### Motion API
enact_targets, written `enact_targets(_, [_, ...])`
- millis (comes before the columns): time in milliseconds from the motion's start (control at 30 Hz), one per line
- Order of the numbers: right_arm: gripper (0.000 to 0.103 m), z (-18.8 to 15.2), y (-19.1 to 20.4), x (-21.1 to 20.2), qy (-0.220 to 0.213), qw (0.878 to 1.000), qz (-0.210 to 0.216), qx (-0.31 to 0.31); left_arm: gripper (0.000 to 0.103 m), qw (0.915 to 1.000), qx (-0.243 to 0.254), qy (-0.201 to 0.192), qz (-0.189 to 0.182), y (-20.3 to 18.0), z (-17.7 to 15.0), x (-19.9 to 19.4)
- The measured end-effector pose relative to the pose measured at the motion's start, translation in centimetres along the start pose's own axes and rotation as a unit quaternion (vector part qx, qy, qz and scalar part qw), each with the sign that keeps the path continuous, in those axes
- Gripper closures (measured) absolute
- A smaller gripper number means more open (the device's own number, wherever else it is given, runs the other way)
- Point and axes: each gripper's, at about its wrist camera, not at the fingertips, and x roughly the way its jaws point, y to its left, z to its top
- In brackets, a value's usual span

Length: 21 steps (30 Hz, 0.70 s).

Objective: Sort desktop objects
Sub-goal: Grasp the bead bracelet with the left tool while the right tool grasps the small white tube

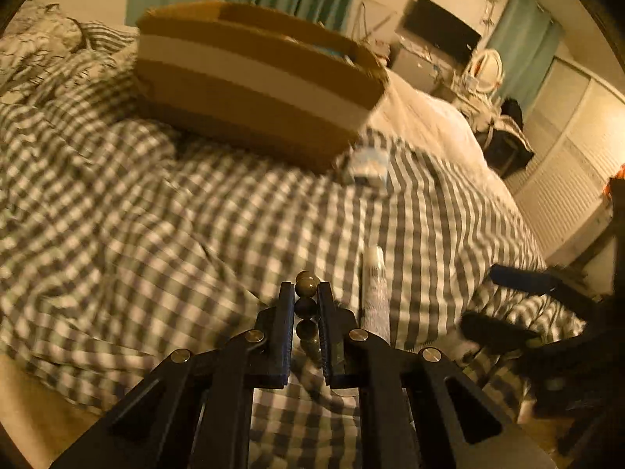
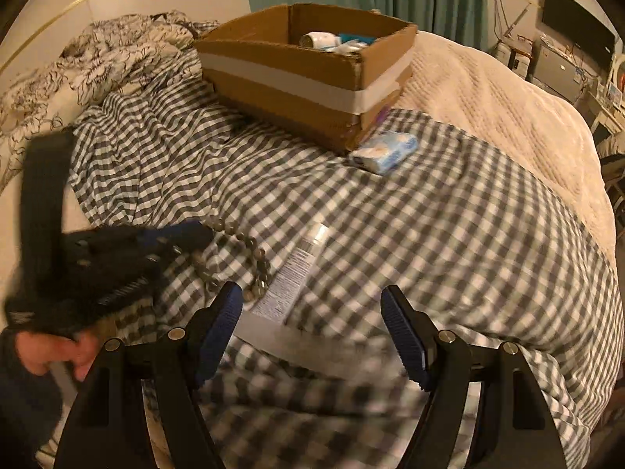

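Left gripper [image 1: 306, 293]: you have it clenched on the bead bracelet [image 1: 305, 308].
Right gripper [image 2: 312, 312]: your jaws stand released above the tube [image 2: 293, 273].
Cardboard box [image 2: 297, 78]: on the checked blanket [image 2: 429, 234].

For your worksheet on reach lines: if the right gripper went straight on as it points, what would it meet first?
Probably the white tube lying on the checked bedcover just ahead of the open right gripper; depth is unclear.

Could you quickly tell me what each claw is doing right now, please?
Left claw: shut on the beads.
Right claw: open, empty, above the tube.
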Motion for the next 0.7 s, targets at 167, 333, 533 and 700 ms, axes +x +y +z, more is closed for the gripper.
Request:
enact_targets(167, [0.03,1.1,1.2,4.0,0.035,0.999,-0.003,0.023,0.092,0.9998,-0.007,-0.003,0.016,0.9,0.6,0.2])
enact_targets(333, [0.051,1.0,0.5,7.5,0.068,0.997,-0.002,0.044,0.092,0.9997,-0.018,0.004,0.016,2.1,0.5,1.0])
enact_targets(533, [0.084,1.2,-0.4,8.7,0.067,0.996,0.01,0.053,0.092,0.9994,-0.03,0.014,0.005,2.5,0.6,1.8])
enact_targets(700, [0.103,1.8,-1.1,6.6,0.037,0.996,0.032,0.072,0.092,0.9995,-0.029,0.009,-0.003,2.3,0.5,1.1])
